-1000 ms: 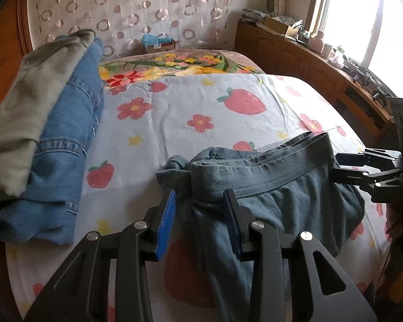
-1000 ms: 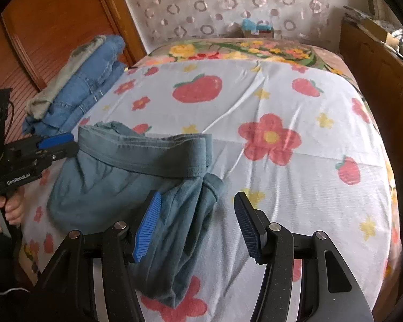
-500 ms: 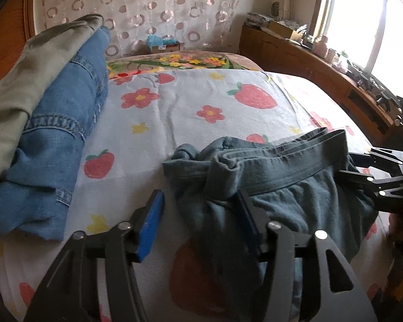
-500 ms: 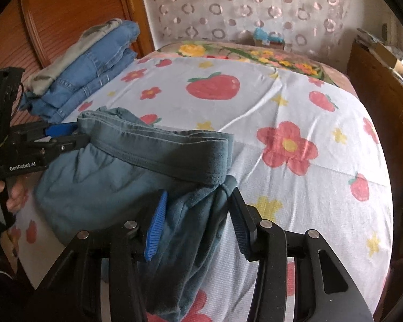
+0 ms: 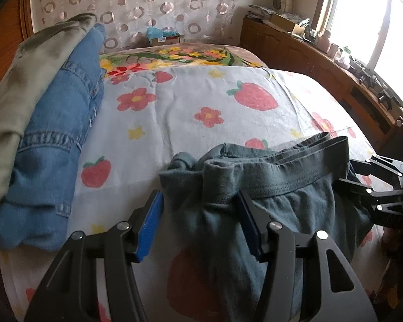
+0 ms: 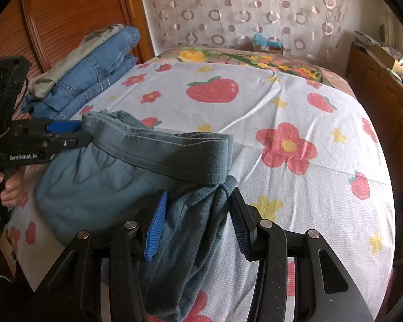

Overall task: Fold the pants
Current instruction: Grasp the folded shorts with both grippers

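Covering the bed, strawberry sheet (image 5: 228, 123), each hand-held gripper (image 5: 201, 225) (image 6: 198, 221) spread around teal pants (image 6: 107, 187).

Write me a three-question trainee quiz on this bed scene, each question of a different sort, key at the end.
1. True or false: the grey-green pants lie flat and fully spread on the strawberry sheet.
2. Multiple choice: what lies on top of the folded jeans at the side of the bed? A) an olive-grey garment B) a pillow C) a cardboard box
3. Short answer: which part of the pants lies between the fingers of the left gripper and of the right gripper?

Key: 1 false, they are bunched up. 2 A, the olive-grey garment. 3 bunched fabric just below each end of the waistband.
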The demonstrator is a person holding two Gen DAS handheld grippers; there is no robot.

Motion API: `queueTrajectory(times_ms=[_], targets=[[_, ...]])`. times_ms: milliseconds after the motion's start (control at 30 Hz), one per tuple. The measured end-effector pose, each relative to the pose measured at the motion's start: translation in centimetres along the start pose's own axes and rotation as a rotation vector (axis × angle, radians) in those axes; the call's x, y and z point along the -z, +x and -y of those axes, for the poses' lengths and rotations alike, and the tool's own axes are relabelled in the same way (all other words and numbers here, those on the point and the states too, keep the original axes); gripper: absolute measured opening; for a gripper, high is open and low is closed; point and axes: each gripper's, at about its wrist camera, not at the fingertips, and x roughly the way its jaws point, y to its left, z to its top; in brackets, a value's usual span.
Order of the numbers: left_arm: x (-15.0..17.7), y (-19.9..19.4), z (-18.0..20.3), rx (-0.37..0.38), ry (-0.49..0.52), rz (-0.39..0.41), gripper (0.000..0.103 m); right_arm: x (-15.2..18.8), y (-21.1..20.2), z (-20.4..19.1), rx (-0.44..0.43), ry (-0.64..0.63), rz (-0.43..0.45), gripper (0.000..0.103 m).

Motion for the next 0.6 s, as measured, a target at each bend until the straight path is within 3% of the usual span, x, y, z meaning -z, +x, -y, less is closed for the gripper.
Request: queueTrajectory(times_ms=[233, 333, 467, 500, 533, 600], targets=[[0.14, 0.52, -0.43, 0.029, -0.025, 0.01, 0.055, 0.03, 0.02, 0.02, -0.001, 0.002, -0.001, 0.046], [0.45, 0.4, -0.17, 0.023, -0.015, 0.024, 0.055, -0.06, -0.06, 0.09, -0.013, 0.013, -0.003, 0.031], [0.7, 0.15, -0.04, 0.066, -0.016, 0.039, 0.036, -0.3, -0.24, 0.13, -0.048, 0.026, -0.015, 0.016], [0.76, 0.1, -0.03, 0.078, -0.016, 0.043, 0.033, -0.34, -0.25, 0.07, -0.052, 0.027, -0.016, 0.014], [0.81, 0.04, -0.02, 0.094, -0.017, 0.044, 0.022, -0.36, -0.29, -0.01, -0.057, 0.025, -0.016, 0.013], [0.86, -0.36, 0.08, 0.114, -0.02, 0.047, 0.017, -0.5, -0.55, -0.2, -0.061, 0.024, -0.01, 0.011]])
